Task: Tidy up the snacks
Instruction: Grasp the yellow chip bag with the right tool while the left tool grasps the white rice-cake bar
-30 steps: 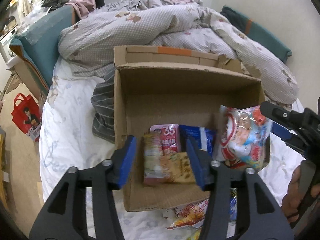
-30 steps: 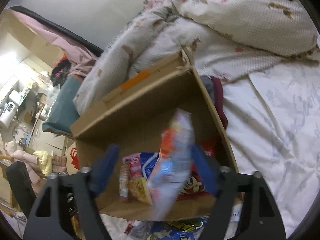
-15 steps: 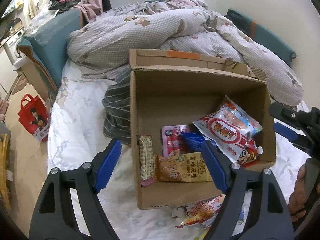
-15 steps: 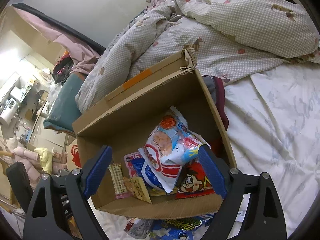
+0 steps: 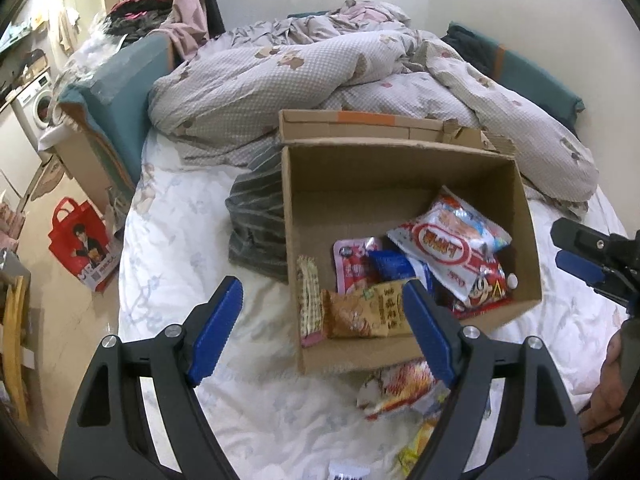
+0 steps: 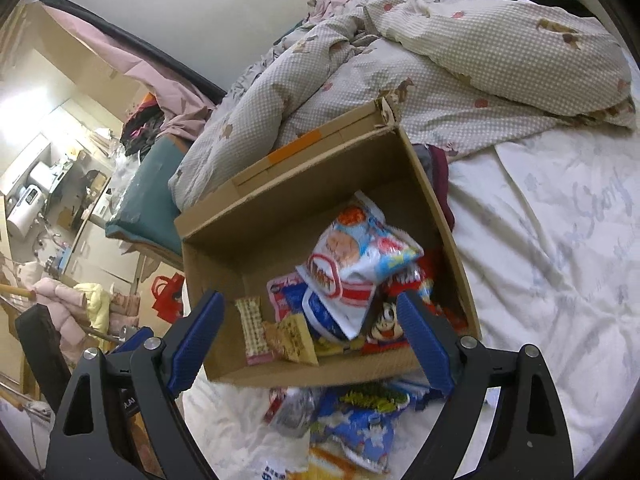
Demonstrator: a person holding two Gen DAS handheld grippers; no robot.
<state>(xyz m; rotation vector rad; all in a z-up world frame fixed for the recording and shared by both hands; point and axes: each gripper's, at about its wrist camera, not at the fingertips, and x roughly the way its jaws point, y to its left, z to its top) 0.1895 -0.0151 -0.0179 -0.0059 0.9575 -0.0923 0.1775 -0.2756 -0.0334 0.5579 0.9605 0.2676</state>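
Here the bed [image 5: 180,240] with its white sheet carries everything, a rumpled checked duvet [image 5: 320,76] heaped at its far end. On the sheet sits an open cardboard box [image 5: 400,184], a grey striped cloth [image 5: 256,224] tucked against its left wall. Inside the box, toward the near wall, lies a pile of snack packets: a large white and red bag [image 5: 448,240] on top at the right, a pink packet [image 5: 354,264] and a blue one [image 5: 394,266] under it, an orange-brown packet [image 5: 360,314] and a thin wafer bar [image 5: 310,300] along the near left. More loose snacks [image 6: 352,412] lie on the sheet just outside the box's near wall. The left gripper [image 5: 320,328] hangs above that near wall with its blue pads spread wide and nothing between them; the orange-brown packet shows in the gap, below it. The right gripper [image 6: 312,340] is likewise wide apart and empty, framing the pile from the box's near edge
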